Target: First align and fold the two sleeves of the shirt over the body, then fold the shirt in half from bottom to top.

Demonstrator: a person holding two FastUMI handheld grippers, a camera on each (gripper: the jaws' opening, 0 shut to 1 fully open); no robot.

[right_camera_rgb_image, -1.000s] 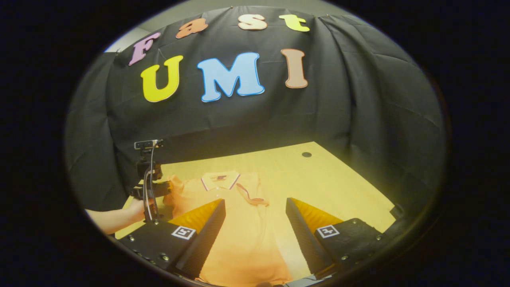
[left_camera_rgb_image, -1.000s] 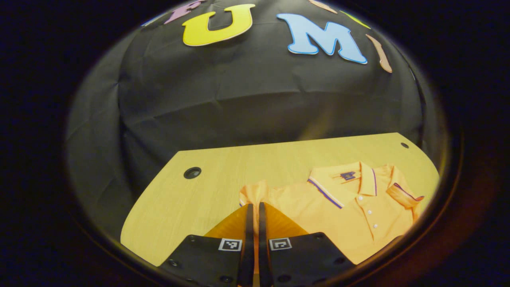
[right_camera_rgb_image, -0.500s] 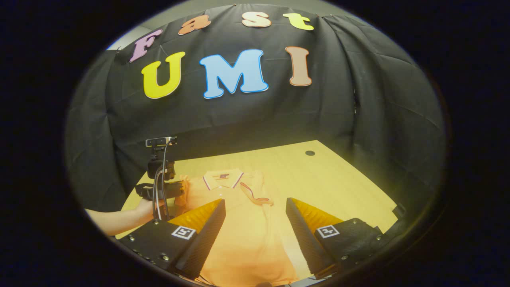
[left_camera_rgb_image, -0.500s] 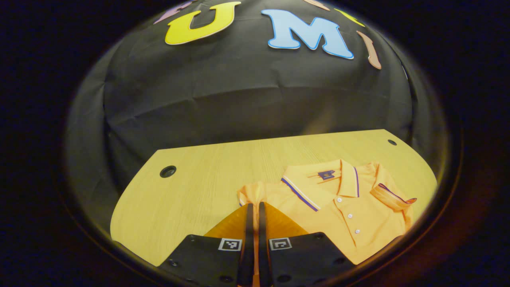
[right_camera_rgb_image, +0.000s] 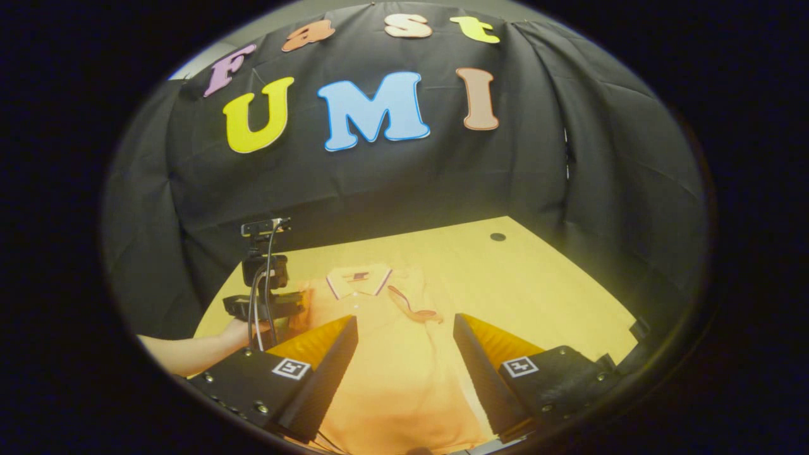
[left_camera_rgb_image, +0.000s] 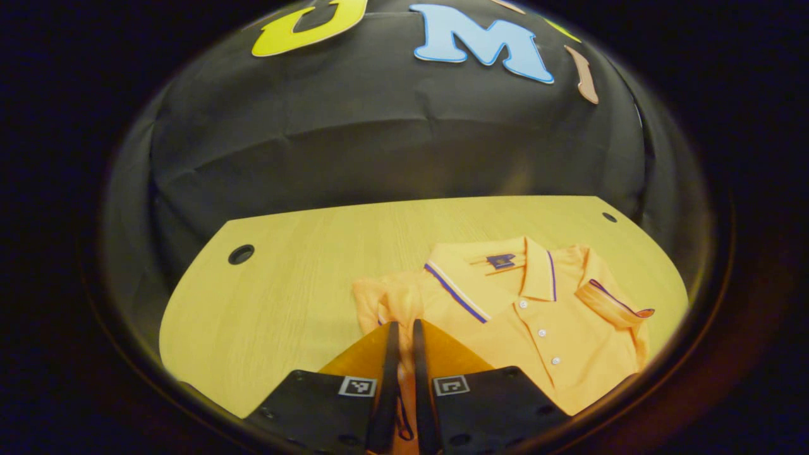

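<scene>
Orange cloth from the shirt's sleeve [left_camera_rgb_image: 379, 300] is pinched between the two fingers of the left gripper [left_camera_rgb_image: 402, 328], which are almost closed on it. That sleeve is bunched up next to the collar [left_camera_rgb_image: 490, 278]. The shirt [left_camera_rgb_image: 537, 328] lies flat on the wooden table [left_camera_rgb_image: 284, 284] with its buttons up, and its other sleeve [left_camera_rgb_image: 610, 303] is already folded over the body.

The right gripper [right_camera_rgb_image: 404, 325] has its fingers wide apart, with nothing between them. It hangs above the lower part of the shirt [right_camera_rgb_image: 392, 373]. Farther off, a hand [right_camera_rgb_image: 243, 328] holds the left gripper [right_camera_rgb_image: 297, 306] at the shirt's edge.

Since a moment ago, the left gripper has pulled the sleeve a little toward the shirt's middle. The right gripper has hardly moved.
</scene>
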